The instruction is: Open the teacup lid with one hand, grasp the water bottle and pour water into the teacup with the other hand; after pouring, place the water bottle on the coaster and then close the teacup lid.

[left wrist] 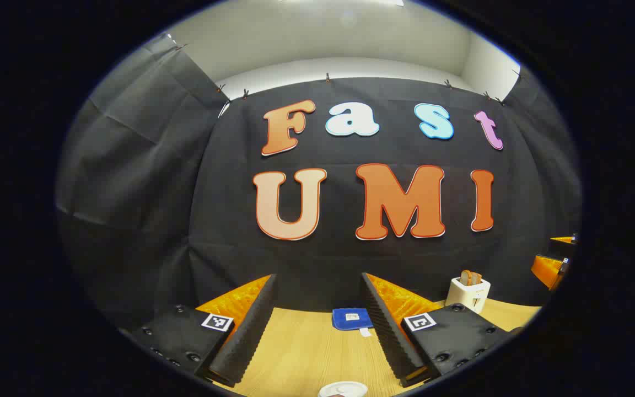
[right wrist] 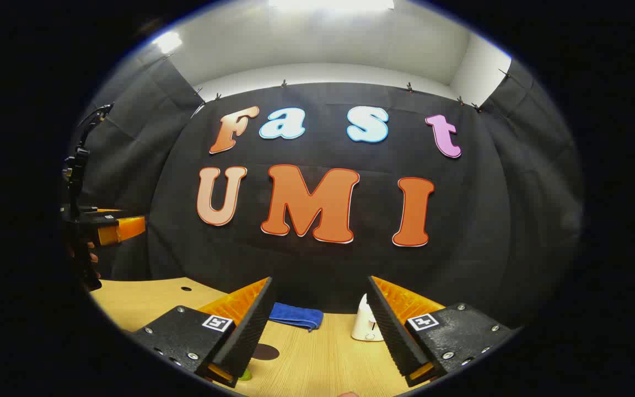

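In the left gripper view my left gripper [left wrist: 317,281] stands open above the wooden table [left wrist: 306,353], nothing between its fingers. A white round top [left wrist: 343,389], perhaps the teacup's lid, peeks in at the bottom edge just below the fingers. In the right gripper view my right gripper [right wrist: 319,282] is open too and holds nothing. A dark round coaster [right wrist: 265,351] lies on the table beside its left finger, and a small green thing [right wrist: 246,375] shows below that finger, mostly hidden. The left gripper [right wrist: 111,229], held by a hand [right wrist: 90,257], hangs at the far left.
A folded blue cloth [left wrist: 352,318] [right wrist: 295,315] lies at the table's back by the wall. A white toaster [left wrist: 468,293] with bread stands at the back right; a white object [right wrist: 365,326] shows partly behind the right finger. The table has a small hole [right wrist: 186,288].
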Demonstrator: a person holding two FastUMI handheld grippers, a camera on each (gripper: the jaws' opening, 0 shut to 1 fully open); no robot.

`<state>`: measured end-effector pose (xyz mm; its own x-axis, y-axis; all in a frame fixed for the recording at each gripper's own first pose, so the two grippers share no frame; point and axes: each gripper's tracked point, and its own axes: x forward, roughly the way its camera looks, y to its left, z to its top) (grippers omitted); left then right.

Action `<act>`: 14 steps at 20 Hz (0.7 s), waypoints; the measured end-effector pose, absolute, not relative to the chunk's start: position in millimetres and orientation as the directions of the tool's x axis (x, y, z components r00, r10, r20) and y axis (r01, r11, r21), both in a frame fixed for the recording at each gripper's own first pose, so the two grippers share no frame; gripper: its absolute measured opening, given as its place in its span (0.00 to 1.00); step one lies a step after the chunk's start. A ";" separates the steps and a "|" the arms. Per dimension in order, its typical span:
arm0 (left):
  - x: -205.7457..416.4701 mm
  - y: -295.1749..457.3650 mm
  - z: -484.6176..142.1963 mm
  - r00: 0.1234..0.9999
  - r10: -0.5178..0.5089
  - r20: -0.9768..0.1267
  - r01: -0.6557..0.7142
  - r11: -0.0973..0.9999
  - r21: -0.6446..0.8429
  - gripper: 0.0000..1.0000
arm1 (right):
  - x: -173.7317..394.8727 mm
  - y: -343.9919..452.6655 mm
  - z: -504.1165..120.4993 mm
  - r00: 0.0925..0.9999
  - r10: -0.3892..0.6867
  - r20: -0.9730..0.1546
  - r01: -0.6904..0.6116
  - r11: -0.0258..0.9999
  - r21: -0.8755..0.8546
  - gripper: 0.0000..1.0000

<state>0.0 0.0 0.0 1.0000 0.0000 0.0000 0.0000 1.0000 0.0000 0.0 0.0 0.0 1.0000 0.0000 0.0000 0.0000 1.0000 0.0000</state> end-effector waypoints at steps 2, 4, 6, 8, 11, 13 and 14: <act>2.7 12.2 -12.4 0.999 0.021 -0.029 -0.021 1.000 0.006 0.97 | 1.7 4.3 -2.8 1.000 0.015 -0.009 -0.015 1.000 0.007 0.99; 4.3 15.7 -19.5 0.998 0.029 -0.047 -0.029 1.000 0.001 0.97 | 4.7 5.2 -4.1 1.000 0.023 -0.013 -0.023 1.000 0.009 0.99; 5.6 18.3 -22.1 0.998 0.031 -0.056 -0.031 1.000 0.001 0.96 | 7.8 6.8 -4.5 1.000 0.028 -0.013 -0.028 1.000 0.009 0.99; 7.0 21.1 -22.5 0.997 0.040 -0.060 -0.039 0.999 0.018 0.96 | 10.4 9.3 -4.3 0.999 0.038 -0.012 -0.038 0.999 0.015 0.99; 6.6 19.8 -18.5 0.998 0.041 -0.053 -0.039 0.999 0.028 0.96 | 15.3 10.1 -3.8 0.999 0.045 -0.009 -0.044 0.999 0.020 0.99; 6.3 20.3 -15.6 0.998 0.041 -0.045 -0.039 0.999 0.033 0.96 | 17.1 10.5 -1.9 0.999 0.048 -0.006 -0.048 0.999 0.019 0.99; 7.4 17.7 -15.6 0.998 0.038 -0.043 -0.036 0.999 0.036 0.96 | 18.2 10.2 -2.0 0.999 0.048 -0.004 -0.048 0.999 0.018 0.99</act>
